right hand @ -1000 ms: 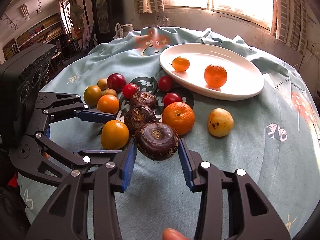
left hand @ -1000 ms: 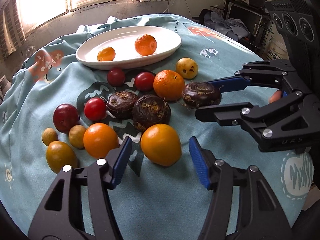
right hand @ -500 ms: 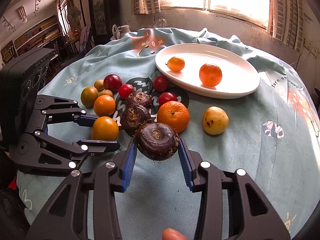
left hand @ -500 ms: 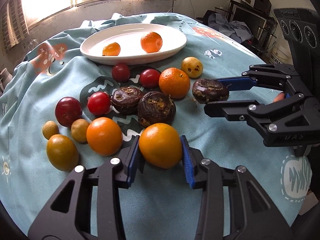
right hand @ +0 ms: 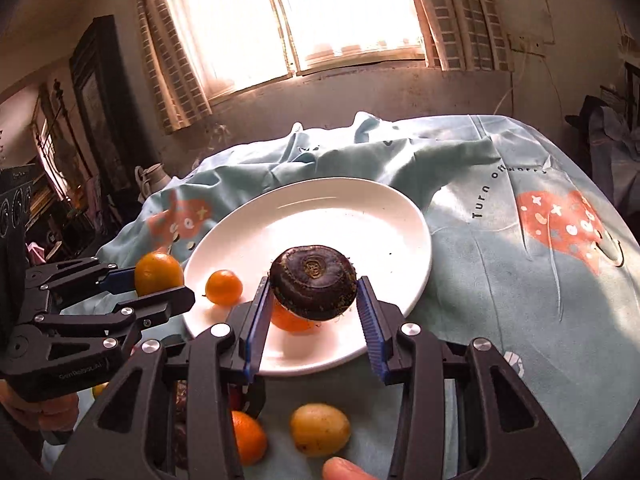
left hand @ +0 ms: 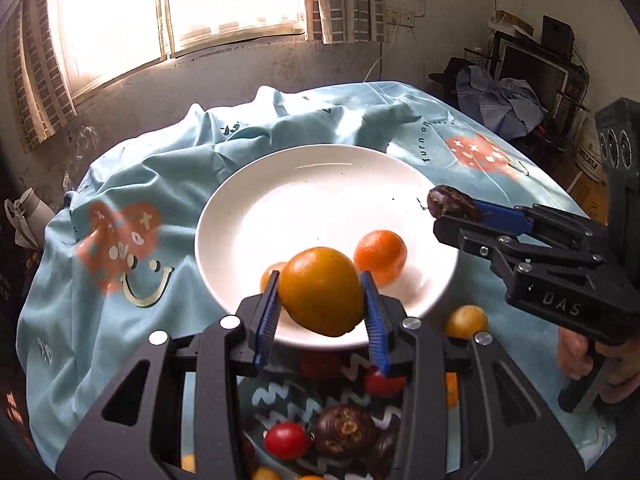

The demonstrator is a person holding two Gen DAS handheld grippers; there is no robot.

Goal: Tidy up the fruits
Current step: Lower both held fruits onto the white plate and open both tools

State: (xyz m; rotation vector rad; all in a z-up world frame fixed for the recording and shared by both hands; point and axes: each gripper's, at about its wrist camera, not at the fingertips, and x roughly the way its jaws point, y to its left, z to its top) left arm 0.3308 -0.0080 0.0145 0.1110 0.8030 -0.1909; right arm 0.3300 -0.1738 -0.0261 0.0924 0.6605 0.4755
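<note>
My left gripper (left hand: 320, 312) is shut on an orange-yellow fruit (left hand: 322, 290) and holds it above the near rim of the white plate (left hand: 280, 208). It shows at the left in the right wrist view (right hand: 160, 284). My right gripper (right hand: 312, 312) is shut on a dark purple fruit (right hand: 313, 282) above the plate (right hand: 360, 220); it shows at the plate's right rim in the left wrist view (left hand: 452, 216). On the plate lie an orange (left hand: 380, 256) and a small orange fruit (right hand: 224, 287).
The table wears a light blue printed cloth (left hand: 120, 208). Below the grippers lie a yellow fruit (right hand: 320, 429), an orange (right hand: 248, 436), red fruits (left hand: 286, 440) and dark purple fruits (left hand: 346, 430). A wall with windows stands behind the table.
Both grippers have lifted their fruits off the cloth and carried them forward to the plate. The left gripper closed on the orange-yellow fruit one second ago.
</note>
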